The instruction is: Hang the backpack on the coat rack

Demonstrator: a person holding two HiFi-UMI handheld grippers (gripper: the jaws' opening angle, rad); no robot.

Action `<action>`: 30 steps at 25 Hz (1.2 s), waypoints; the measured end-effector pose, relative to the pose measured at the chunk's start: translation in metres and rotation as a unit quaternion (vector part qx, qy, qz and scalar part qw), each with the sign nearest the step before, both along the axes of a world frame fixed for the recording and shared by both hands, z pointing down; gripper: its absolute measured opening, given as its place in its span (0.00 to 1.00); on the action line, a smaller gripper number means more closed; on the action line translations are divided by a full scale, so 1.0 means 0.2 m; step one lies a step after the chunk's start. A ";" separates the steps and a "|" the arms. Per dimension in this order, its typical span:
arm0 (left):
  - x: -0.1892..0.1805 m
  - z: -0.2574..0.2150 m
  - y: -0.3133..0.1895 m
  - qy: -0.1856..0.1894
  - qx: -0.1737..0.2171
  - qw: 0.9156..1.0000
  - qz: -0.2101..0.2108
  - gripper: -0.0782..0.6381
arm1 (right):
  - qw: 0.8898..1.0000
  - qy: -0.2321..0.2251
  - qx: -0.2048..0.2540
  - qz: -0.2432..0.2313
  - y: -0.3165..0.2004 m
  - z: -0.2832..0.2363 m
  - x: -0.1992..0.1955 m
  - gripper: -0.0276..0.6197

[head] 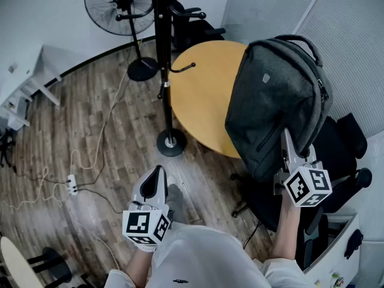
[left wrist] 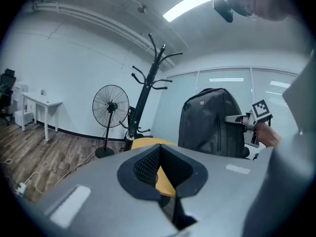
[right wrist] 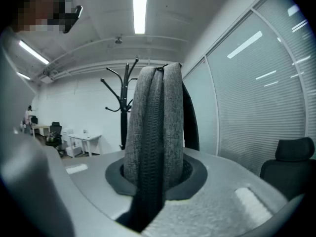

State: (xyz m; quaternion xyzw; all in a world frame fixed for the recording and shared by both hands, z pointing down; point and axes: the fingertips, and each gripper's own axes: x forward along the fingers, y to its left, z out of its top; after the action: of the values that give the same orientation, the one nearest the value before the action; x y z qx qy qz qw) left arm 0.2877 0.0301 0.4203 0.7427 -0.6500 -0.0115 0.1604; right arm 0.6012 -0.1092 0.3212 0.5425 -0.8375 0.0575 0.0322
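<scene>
**Task item.** One backpack, grey, stands upright at 2 o'clock in the head view. It overlaps the far edge of the round table and the black office chair. It is not on the coat rack, which stands apart at 12 o'clock.

**Tools.**
- The right gripper meets the pack's lower side at 4 o'clock.
- The left gripper is at 7 o'clock over the floor, clear of everything.

**Differences between views.**
- Only the right gripper view shows the grip: the right gripper is pinching a fold of backpack fabric with a dark ribbed strip down its middle. The coat rack is behind it at 10 o'clock.
- Only the left gripper view shows the left gripper closely. Its tips are pressed together with nothing held, and a sliver of yellow table shows behind them.
- That view also shows the backpack at 3 o'clock, with the right gripper on its side. The coat rack is at 12 o'clock and the fan at 9 o'clock.
- Only the head view shows the rack's round base, the fan from above at 11 o'clock, and the floor cables.

**Count.** Two grippers, and one each of backpack, coat rack, fan, round table and office chair.
</scene>
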 end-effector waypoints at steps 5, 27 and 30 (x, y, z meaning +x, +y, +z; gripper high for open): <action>0.37 0.00 0.49 0.002 0.002 0.999 -0.033 0.13 | 0.996 -0.010 -0.041 -0.076 0.60 0.15 0.17 0.17; 0.41 -0.11 1.16 0.008 -0.011 0.998 -0.065 0.13 | 0.978 0.044 -0.075 -0.189 1.35 0.35 -0.28 0.18; 0.31 -0.16 1.11 0.009 0.004 0.998 -0.064 0.13 | 0.977 0.050 -0.072 -0.192 1.33 0.32 -0.38 0.18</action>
State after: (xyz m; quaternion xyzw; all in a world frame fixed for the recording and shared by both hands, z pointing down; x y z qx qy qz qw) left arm 0.3498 0.2529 0.3874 0.7002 -0.6945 -0.0312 0.1621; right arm 0.5256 0.1568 0.3842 0.3701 -0.9170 0.0836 0.1233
